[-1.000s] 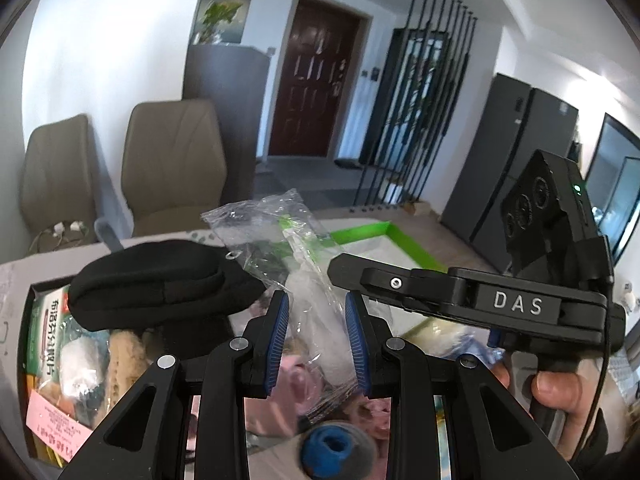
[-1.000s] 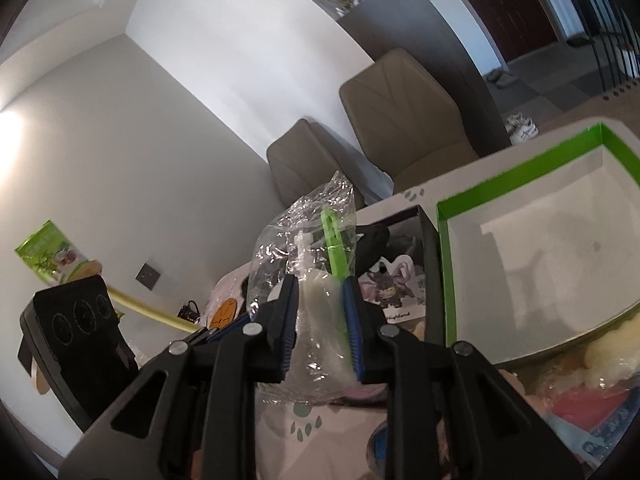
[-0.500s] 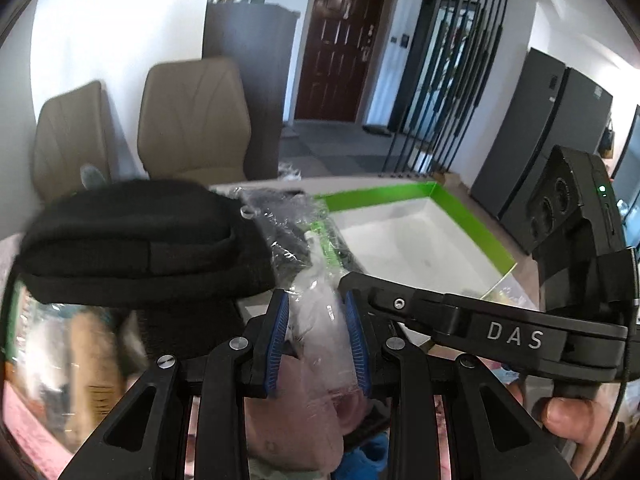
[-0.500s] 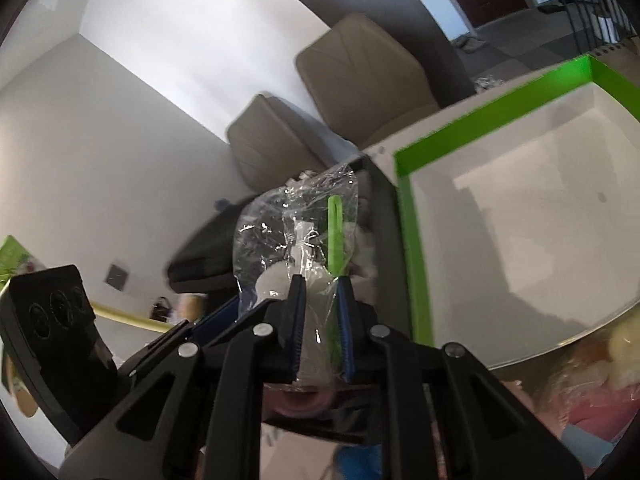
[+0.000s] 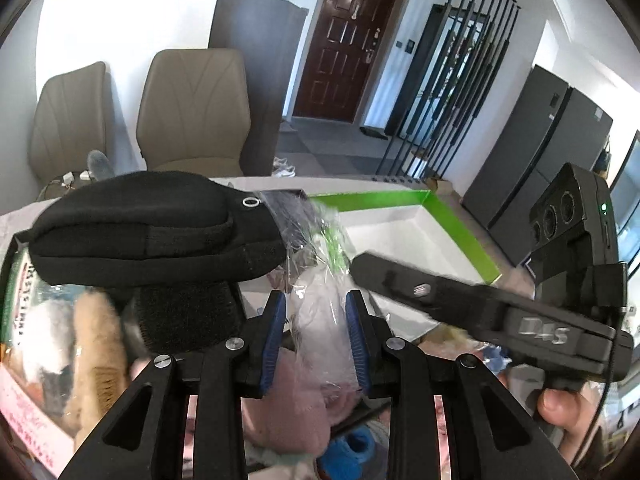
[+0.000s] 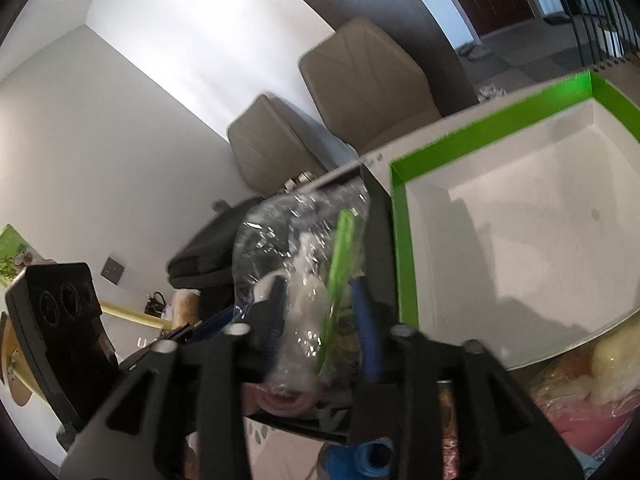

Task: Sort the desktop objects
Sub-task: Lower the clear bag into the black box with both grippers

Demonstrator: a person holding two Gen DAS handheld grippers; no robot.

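Both tongs | left (image 5: 316, 320), right (image 6: 320, 312) | flank plastic bag (image 5: 320, 304)

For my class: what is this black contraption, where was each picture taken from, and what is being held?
No robot here: a person holds a handheld two-finger gripper in each hand, each carrying a fisheye camera looking along its fingers. The left camera shows the left gripper and, beside it, the right tool held in a hand. The right camera shows the right gripper. Both have their blue pads either side of a clear plastic bag with a green stick and white contents. Nearby are a black pouch, an empty green-rimmed box and assorted packaged items. The right-hand picture is motion-blurred.
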